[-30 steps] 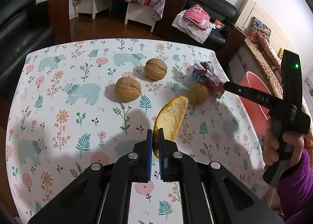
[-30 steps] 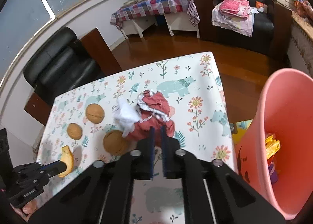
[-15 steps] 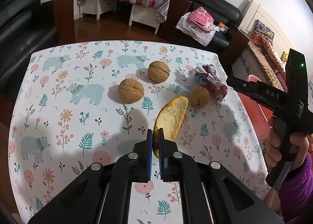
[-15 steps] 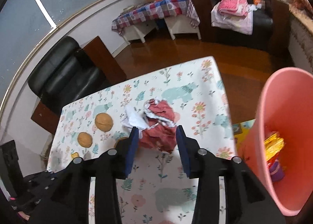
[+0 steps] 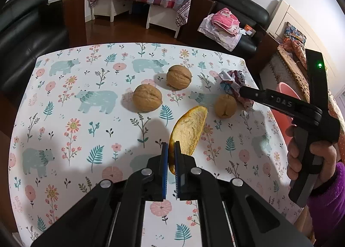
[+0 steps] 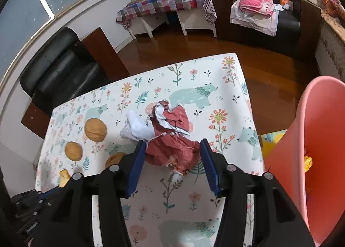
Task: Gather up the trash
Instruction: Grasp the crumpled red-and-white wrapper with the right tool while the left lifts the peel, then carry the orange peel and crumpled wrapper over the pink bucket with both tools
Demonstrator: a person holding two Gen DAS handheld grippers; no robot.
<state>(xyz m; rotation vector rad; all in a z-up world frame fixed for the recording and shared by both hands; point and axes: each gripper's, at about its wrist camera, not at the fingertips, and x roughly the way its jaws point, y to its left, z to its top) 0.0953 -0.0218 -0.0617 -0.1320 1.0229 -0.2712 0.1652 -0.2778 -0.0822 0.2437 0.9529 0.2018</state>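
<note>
The orange peel (image 5: 189, 130) is being pinched by the left tongs (image 5: 171, 149) just above the desk (image 5: 64, 117). The right tongs (image 6: 172, 152) are being held spread wide around the crumpled red wrapper (image 6: 172, 136), near the pink bin (image 6: 319, 149).

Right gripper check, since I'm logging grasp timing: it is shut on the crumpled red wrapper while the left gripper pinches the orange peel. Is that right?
Not quite. The right gripper is open: the right wrist view shows its blue fingers spread on either side of the crumpled red wrapper, not yet clamped on it. The left gripper does pinch the orange peel.
</note>
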